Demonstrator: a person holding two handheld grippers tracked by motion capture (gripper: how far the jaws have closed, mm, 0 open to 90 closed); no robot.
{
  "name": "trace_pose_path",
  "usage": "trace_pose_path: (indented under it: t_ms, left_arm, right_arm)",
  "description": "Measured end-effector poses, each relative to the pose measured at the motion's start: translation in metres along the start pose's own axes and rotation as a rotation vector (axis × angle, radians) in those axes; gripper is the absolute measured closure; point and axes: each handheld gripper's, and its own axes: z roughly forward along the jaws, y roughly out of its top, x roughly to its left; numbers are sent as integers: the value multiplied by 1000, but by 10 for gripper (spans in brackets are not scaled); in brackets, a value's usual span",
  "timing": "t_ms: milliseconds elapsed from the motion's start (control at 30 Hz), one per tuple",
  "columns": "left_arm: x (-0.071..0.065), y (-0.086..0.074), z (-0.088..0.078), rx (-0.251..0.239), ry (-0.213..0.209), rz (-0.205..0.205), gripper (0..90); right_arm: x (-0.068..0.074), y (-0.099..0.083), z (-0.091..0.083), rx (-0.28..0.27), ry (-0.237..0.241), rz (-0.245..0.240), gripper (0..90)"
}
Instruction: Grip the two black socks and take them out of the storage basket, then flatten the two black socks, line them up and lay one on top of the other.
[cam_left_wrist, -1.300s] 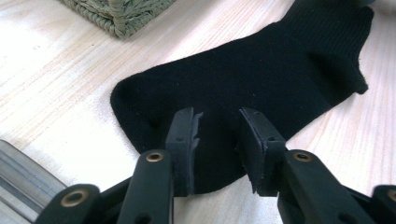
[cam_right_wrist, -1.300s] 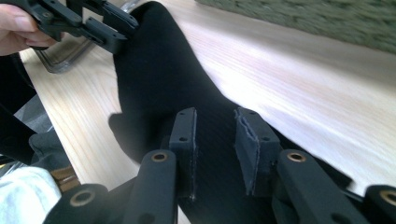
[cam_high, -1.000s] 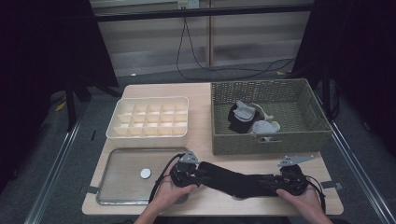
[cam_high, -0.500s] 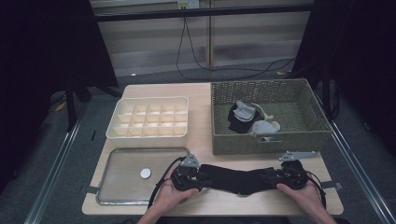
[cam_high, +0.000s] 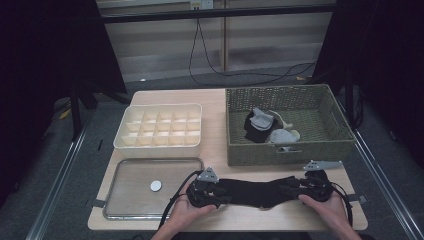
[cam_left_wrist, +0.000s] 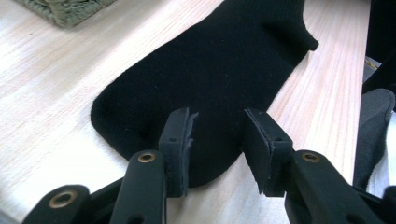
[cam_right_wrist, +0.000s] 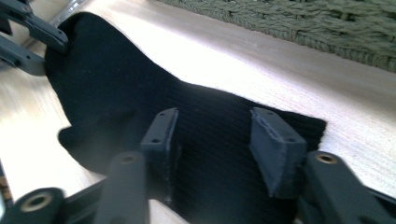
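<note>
A long black sock (cam_high: 260, 192) lies flat along the table's front edge. My left gripper (cam_high: 215, 192) is at its left end. In the left gripper view the jaws (cam_left_wrist: 217, 126) stand apart over the rounded toe of the sock (cam_left_wrist: 219, 70), and the pads do not press on it. My right gripper (cam_high: 305, 189) is at the sock's right end. In the right gripper view its jaws (cam_right_wrist: 215, 123) have just been opening and straddle the ribbed cuff of the sock (cam_right_wrist: 116, 93) without squeezing it.
A green wicker basket (cam_high: 330, 145) at the back right holds a few grey and black socks (cam_high: 262, 122). A cream divided box (cam_high: 160, 142) sits at the back left. In front of it is a metal tray (cam_high: 130, 200) with a small white disc (cam_high: 156, 186).
The sock now lies a little straighter and flatter between the two grippers. Both hands have stayed almost where they were.
</note>
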Motion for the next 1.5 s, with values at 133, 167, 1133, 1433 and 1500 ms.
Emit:
trace_pose_path:
  t_ms: [133, 167, 1133, 1433, 1500]
  left_arm:
    - [1, 0, -1, -6, -4, -5, 616]
    - [1, 0, -2, -9, 3, -7, 610]
    - [16, -26, -69, -142, 62, -130, 328]
    - [16, -29, -73, -146, 63, -120, 253]
    - [19, -32, -74, -148, 73, -130, 235]
  right_arm:
    - [2, 3, -2, 14, -5, -1, 431]
    - [3, 3, -3, 5, -5, 3, 409]
    - [33, 43, -17, -109, 86, -51, 461]
    - [49, 73, -25, -140, 137, -94, 490]
    - [49, 83, -30, -157, 140, -102, 490]
